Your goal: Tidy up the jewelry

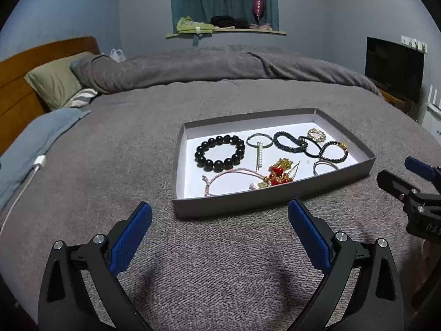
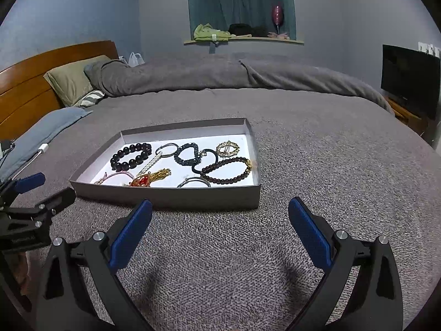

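A shallow grey cardboard tray (image 1: 242, 204) with a white floor lies on the grey bedspread, also in the right wrist view (image 2: 165, 198). In it lie a black bead bracelet (image 1: 220, 153) (image 2: 131, 155), a dark braided band (image 1: 289, 142) (image 2: 187, 153), a thin brown bead bracelet (image 2: 226, 170), a gold brooch (image 1: 317, 134) (image 2: 228, 148), a red and gold ornament (image 1: 278, 175) (image 2: 143, 180), a pink cord (image 1: 234, 175) and metal rings. My left gripper (image 1: 220, 218) is open and empty just before the tray's near wall. My right gripper (image 2: 220, 218) is open and empty, near the tray's right corner.
The bed carries a rumpled grey duvet (image 1: 220, 66) and pillows (image 1: 55, 82) by a wooden headboard (image 1: 16, 93). A white charger cable (image 1: 27, 179) lies at the left. A dark screen (image 1: 394, 69) stands at the right. A window shelf (image 1: 226, 31) holds clothes.
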Demonstrator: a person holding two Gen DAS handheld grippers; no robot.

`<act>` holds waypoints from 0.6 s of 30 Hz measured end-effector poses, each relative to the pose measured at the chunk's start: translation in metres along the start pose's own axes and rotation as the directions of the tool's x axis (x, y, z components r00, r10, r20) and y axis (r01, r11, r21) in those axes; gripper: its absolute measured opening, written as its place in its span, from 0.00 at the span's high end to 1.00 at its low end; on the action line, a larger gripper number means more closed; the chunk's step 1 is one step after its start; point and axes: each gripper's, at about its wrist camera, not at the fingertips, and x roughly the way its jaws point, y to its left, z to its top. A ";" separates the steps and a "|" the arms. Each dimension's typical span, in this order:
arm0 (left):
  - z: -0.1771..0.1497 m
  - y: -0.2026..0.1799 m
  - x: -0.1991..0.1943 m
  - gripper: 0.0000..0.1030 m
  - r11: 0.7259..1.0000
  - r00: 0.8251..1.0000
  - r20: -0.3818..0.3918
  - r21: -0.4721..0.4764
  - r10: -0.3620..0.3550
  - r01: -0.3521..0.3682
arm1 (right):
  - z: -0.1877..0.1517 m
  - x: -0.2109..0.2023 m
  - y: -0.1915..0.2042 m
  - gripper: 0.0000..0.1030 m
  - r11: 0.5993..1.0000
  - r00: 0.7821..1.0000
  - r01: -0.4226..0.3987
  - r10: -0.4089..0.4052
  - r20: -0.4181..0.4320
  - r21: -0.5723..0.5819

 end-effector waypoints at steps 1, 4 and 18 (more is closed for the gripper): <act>0.000 0.000 0.000 0.05 1.000 1.000 0.005 0.001 0.001 -0.001 | 0.000 0.000 -0.001 0.05 1.000 1.000 -0.003 0.003 0.001 0.010; 0.000 0.000 0.000 0.05 1.000 1.000 0.023 0.004 0.000 0.000 | 0.000 0.000 -0.002 0.05 1.000 1.000 0.004 -0.004 0.010 0.028; -0.001 -0.003 -0.003 0.05 1.000 0.999 0.046 0.023 0.005 -0.006 | 0.000 -0.004 -0.002 0.05 1.000 0.999 0.002 -0.003 0.038 0.025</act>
